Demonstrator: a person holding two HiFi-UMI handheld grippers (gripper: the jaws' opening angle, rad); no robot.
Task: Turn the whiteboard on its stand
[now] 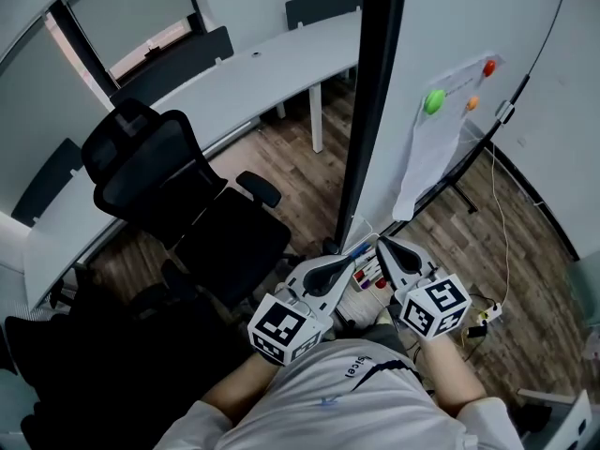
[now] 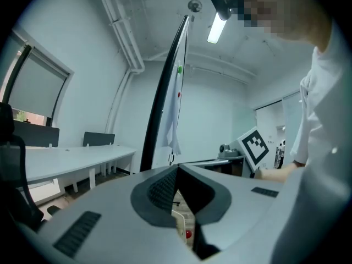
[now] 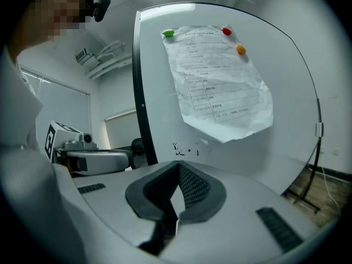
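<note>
The left tool (image 1: 349,262) is closed on nothing, its tips aimed at the black upright edge (image 1: 371,111) of the whiteboard (image 1: 469,17), which stands edge-on just ahead. The right tool (image 1: 386,249), likewise shut and empty, sits just beside it, facing the board's white face. Both look equally near.

Your left tool (image 1: 351,257) and right tool (image 1: 382,245) sit side by side at 6 o'clock, jaws closed, aimed toward 12.
</note>
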